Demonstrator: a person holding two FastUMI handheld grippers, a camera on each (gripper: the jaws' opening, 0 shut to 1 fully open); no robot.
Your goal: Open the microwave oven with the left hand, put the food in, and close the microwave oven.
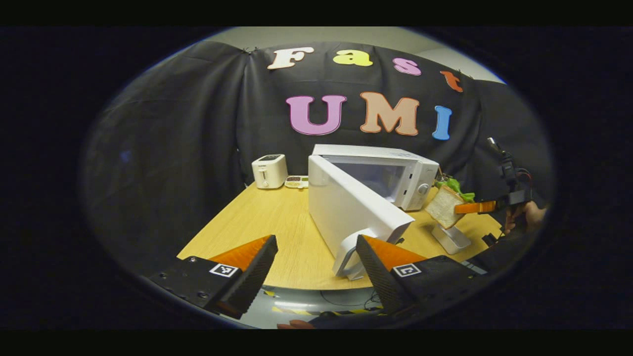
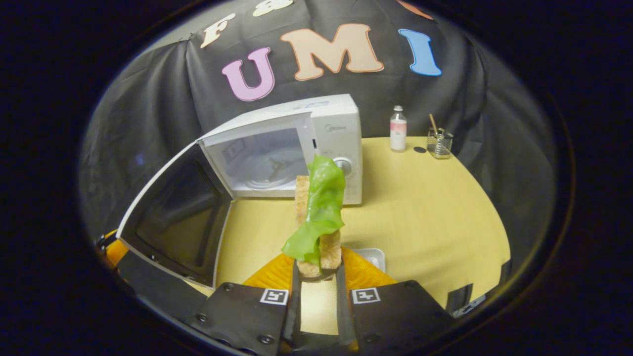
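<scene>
Wooden tabletop (image 2: 420,207): white microwave oven (image 2: 296,148) door (image 1: 353,205) open; right gripper (image 2: 319,269) clamping lettuce-topped bread (image 2: 319,217), not yet inside; left gripper (image 1: 316,257) spread, empty; closing remains.

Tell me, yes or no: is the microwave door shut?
No. In the right gripper view the microwave door hangs wide open to the left, with the glass turntable showing inside the cavity.

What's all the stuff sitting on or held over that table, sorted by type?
Kitchen appliances: 2, the microwave oven with its door open, and the toaster.
Food: 1, the bread slice with lettuce held in the right gripper.
Containers: 3, a bottle, a wire holder, a small white tray.
Total: 6.
</scene>
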